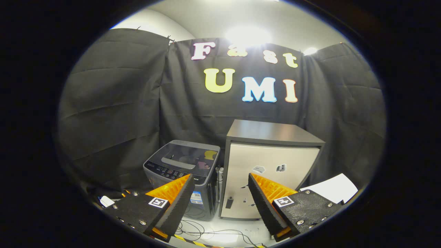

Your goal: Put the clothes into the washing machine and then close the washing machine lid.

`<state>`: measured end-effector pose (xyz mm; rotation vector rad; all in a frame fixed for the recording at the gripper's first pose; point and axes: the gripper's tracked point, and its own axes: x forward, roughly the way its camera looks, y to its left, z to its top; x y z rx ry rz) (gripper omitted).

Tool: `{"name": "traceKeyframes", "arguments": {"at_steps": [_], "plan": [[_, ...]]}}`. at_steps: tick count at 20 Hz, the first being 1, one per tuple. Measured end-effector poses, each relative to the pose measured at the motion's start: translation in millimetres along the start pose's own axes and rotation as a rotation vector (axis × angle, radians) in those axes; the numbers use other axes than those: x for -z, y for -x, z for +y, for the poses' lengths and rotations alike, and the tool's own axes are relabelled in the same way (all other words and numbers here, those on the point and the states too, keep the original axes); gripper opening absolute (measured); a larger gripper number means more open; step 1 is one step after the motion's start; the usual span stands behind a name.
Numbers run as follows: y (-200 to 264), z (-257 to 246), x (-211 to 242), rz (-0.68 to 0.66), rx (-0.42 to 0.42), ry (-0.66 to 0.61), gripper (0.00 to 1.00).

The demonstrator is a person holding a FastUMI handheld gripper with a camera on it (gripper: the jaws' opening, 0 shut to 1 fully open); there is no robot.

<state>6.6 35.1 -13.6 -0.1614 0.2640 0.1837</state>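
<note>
I hold the gripper (220, 193) wide open, empty — washing machine (182, 179) lid (187, 158) shut; likely stiff, light — lift at its front handle recess.

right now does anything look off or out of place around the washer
Mostly tidy. The washing machine lid is already shut and the open gripper holds nothing. Loose cables trail on the floor ahead of it, beside the small fridge.

Beyond the wide-apart fingers of the gripper (220, 196), open air leads to the washing machine (182, 172), its lid (187, 158) down, a cabinet (272, 165) crowding its right.
</note>
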Motion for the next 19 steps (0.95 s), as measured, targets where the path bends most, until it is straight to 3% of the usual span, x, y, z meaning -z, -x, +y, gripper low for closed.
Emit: {"name": "traceKeyframes", "arguments": {"at_steps": [7,19], "plan": [[58.0,-12.4,0.3,-0.107,0.121,0.060,0.96],[113.7,18.8,14.7,-0.119,0.114,-0.030,0.96]]}}
